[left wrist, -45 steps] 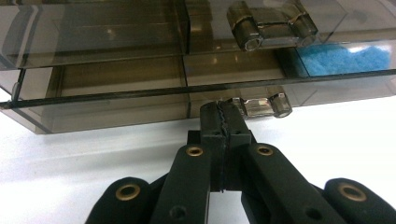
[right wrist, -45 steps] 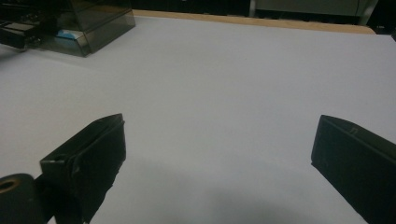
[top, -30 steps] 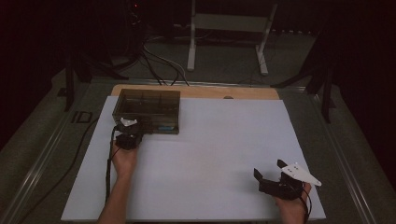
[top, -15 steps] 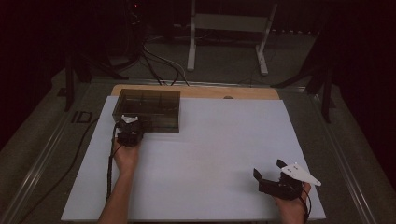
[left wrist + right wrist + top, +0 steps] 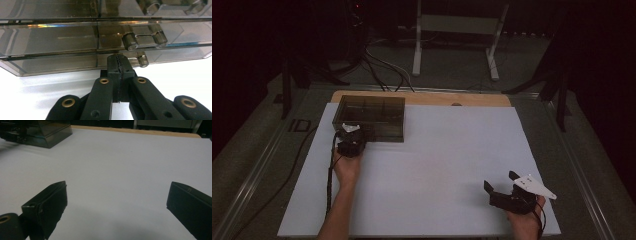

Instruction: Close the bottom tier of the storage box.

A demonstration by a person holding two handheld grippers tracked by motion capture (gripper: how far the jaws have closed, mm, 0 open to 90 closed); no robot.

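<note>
Since a second ago the left claw [image 5: 349,136] has edged a little farther from the person, up to the near left corner of the smoky clear plastic box [image 5: 371,116]; the right claw [image 5: 501,183] has kept its place at the near right of the desk [image 5: 437,160]. The compartment box sits at the far left of the white desk surface, lid down, and dividers show faintly through its top in the high view. In the left gripper view the left claw [image 5: 118,64] is pinched fully together, its two black jaws pressed against each other with nothing between them, the tips touching or just short of the box's near wall [image 5: 50,42], right below the hinged latch [image 5: 145,41] on that wall. Whether the tips actually press the plastic cannot be told. The left hand [image 5: 346,167] grips the tool from behind, and a cable [image 5: 330,185] trails back along the forearm. The right claw [image 5: 117,202] stands wide apart, bare white surface between its jaws, well away from the box, which shows at the far left corner of the right gripper view [image 5: 42,131]. A white three-cornered plate [image 5: 534,186] tops the right tool, held by the right hand [image 5: 524,222] at the near edge
</note>
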